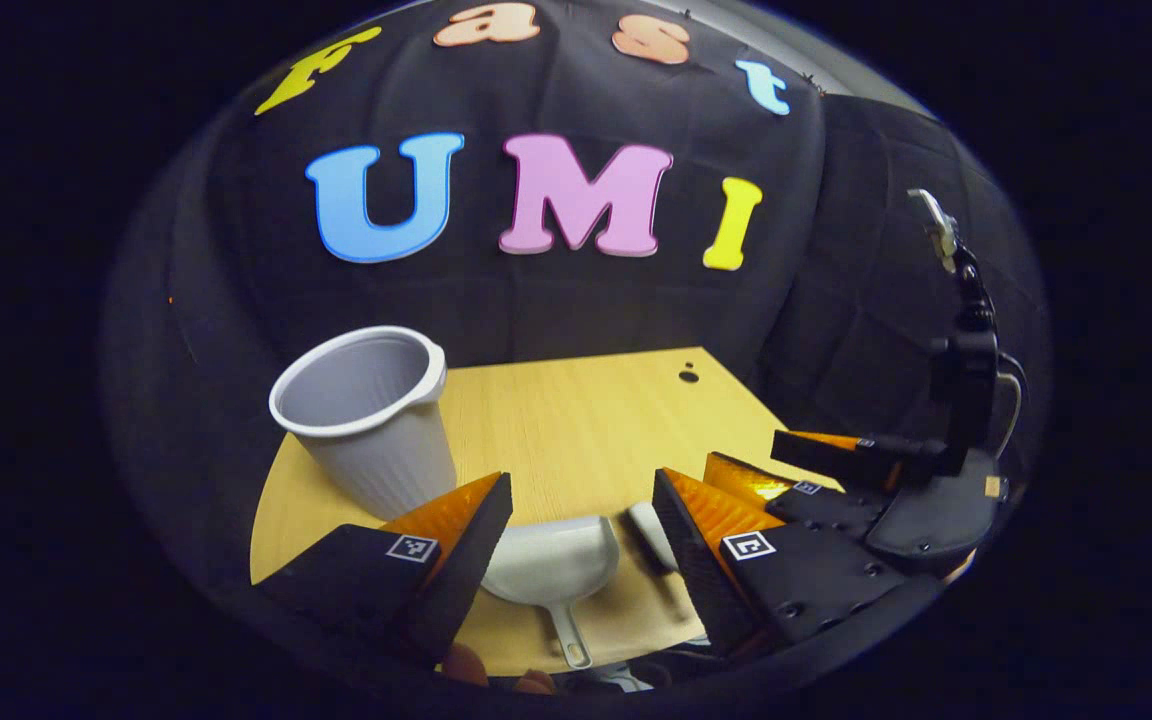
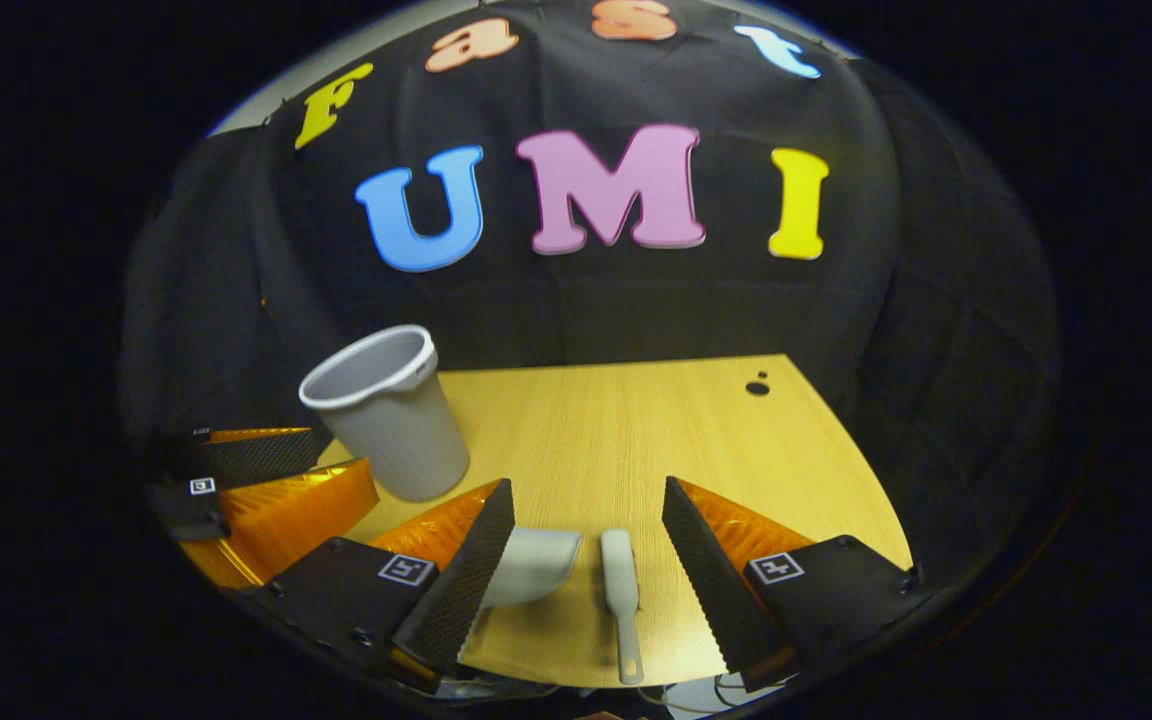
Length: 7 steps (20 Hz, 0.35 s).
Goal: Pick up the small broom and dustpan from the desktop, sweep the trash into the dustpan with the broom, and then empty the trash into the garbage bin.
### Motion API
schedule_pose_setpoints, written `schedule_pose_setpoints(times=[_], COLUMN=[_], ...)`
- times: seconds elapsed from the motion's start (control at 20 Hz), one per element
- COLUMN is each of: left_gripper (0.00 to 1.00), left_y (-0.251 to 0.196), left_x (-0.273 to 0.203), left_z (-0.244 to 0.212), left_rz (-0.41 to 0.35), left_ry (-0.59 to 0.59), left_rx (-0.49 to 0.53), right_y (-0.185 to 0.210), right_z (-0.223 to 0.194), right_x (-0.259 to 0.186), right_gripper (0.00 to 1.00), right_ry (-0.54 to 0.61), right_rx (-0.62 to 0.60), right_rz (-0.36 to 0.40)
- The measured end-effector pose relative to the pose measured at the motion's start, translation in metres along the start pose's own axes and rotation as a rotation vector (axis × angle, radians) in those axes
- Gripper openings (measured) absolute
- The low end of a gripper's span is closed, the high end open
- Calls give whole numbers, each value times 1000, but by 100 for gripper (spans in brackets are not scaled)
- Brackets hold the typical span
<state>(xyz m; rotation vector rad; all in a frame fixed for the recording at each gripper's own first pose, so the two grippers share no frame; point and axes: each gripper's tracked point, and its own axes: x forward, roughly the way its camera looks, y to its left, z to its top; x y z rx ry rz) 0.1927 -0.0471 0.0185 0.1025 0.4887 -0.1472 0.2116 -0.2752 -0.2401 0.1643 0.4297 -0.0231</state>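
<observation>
In the left gripper view, the left tongs point(image 1: 581, 520) hang spread wide and empty above the pale wooden worktop point(image 1: 576, 420), the small white plastic dustpan point(image 1: 548, 570) lying between their fingers, the ribbed grey plastic garbage bin point(image 1: 371, 420) just beyond the left finger, and the right tongs point(image 1: 786, 465) off to the right, also parted. Over to the right gripper view: the right tongs point(image 2: 591, 535) gape empty over the small white broom point(image 2: 620, 590), dustpan point(image 2: 536, 565) just left of it, bin point(image 2: 386, 410) farther back left.
</observation>
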Motion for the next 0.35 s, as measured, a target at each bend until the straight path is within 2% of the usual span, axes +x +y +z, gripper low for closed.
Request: schedule_pose_setpoints(times=[0.1,0.15,0.2,0.25,0.35], left_gripper=[86,85,85,85,87], left_y=[7,12,12,10,4], left_x=[-36,-45,-51,-47,-50], left_z=[26,30,32,35,37], left_rz=[17,28,34,46,47], left_ry=[-172,-242,-306,-380,-470], left_rx=[22,30,38,40,38], right_y=[7,13,16,18,14], right_z=[34,45,52,53,58], right_x=[-9,-14,-18,-21,-24], right_gripper=[97,96,100,96,96], right_ry=[-180,-235,-267,-281,-309], right_rx=[30,29,17,1,-41], right_rz=[8,12,11,7,-22])
